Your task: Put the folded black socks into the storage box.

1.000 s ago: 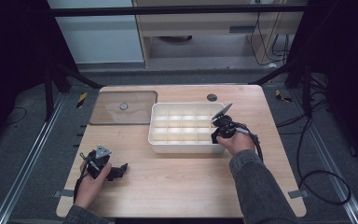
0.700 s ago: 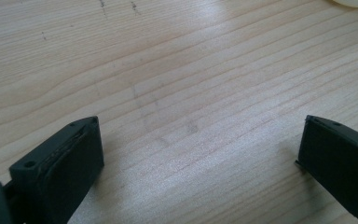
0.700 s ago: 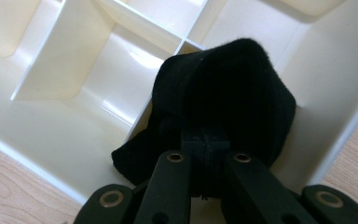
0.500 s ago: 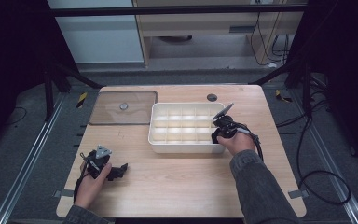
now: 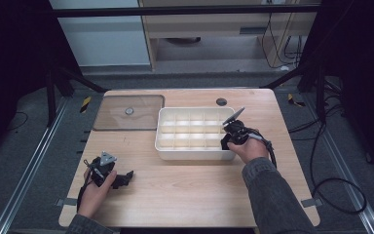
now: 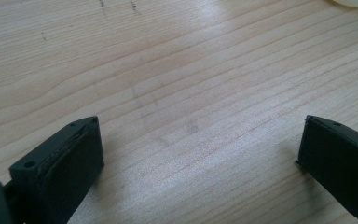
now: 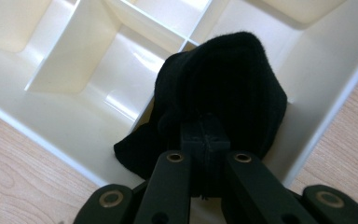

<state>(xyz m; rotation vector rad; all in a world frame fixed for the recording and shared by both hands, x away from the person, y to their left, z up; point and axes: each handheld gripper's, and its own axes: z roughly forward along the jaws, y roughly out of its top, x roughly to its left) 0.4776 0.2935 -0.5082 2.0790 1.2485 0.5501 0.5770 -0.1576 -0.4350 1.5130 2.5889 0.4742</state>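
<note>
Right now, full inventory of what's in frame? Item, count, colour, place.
Divided tray: 1, cream-white, centre-right of table.
Cloth: 1, black, bunched over the tray's near-right corner compartment, clamped in the right gripper.
Clear lid: 1, transparent with a round knob, flat on the table's far-left part.
Grommet: 1, dark, far edge of table.
Table: 1, light wood.
Right gripper: black, jaws shut on the cloth.
Left gripper: black, jaws open over bare wood, near-left of the table.
</note>
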